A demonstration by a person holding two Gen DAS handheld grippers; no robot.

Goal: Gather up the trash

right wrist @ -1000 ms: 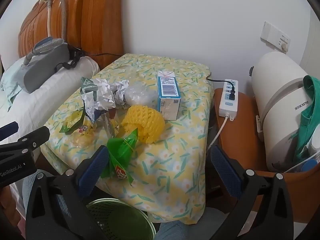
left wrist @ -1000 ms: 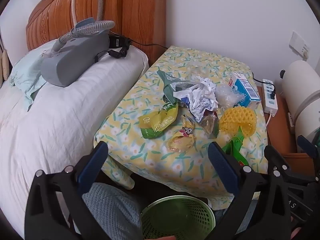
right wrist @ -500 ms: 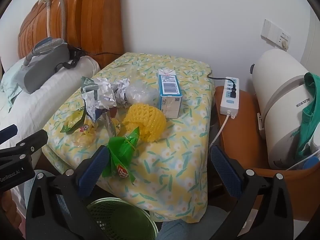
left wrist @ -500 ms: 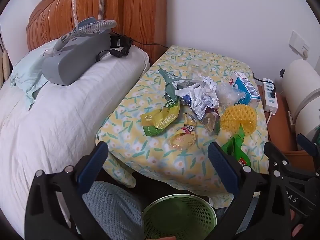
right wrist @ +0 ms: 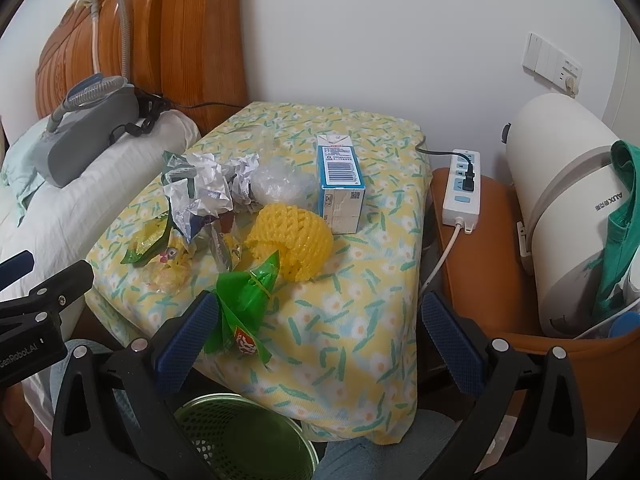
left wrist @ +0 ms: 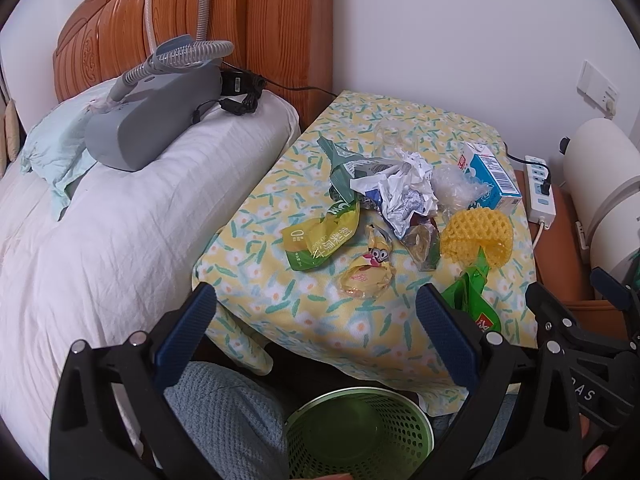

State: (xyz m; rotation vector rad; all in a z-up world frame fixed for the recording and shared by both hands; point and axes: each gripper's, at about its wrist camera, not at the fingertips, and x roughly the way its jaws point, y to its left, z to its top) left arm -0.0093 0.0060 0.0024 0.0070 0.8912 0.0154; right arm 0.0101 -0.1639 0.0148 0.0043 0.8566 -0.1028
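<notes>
both grippers hover in front of a small table draped in a yellow floral cloth, and neither one holds anything. the left gripper has its jaws spread wide apart, its blue pads framing the near edge of the cloth; the right gripper is likewise wide open, with the tail of a green snack wrapper showing just beside its left pad. the trash lies in a loose heap on the table top: a crumpled white paper near the middle, a dark green wrapper touching its left side, a yellow-green pouch in front of that, a small yellow cartoon wrapper nearest the left gripper, a clear plastic bag, and a yellow foam fruit net that rests against the green snack wrapper. a blue and white carton stands upright behind the fruit net, just beside it. a green mesh basket sits on the floor below the table's near edge, between the two grippers, and looks empty in what shows of it. to the left is a bed with a white pillow carrying a grey device with a ribbed hose. to the right, a white power strip lies on a brown surface.
</notes>
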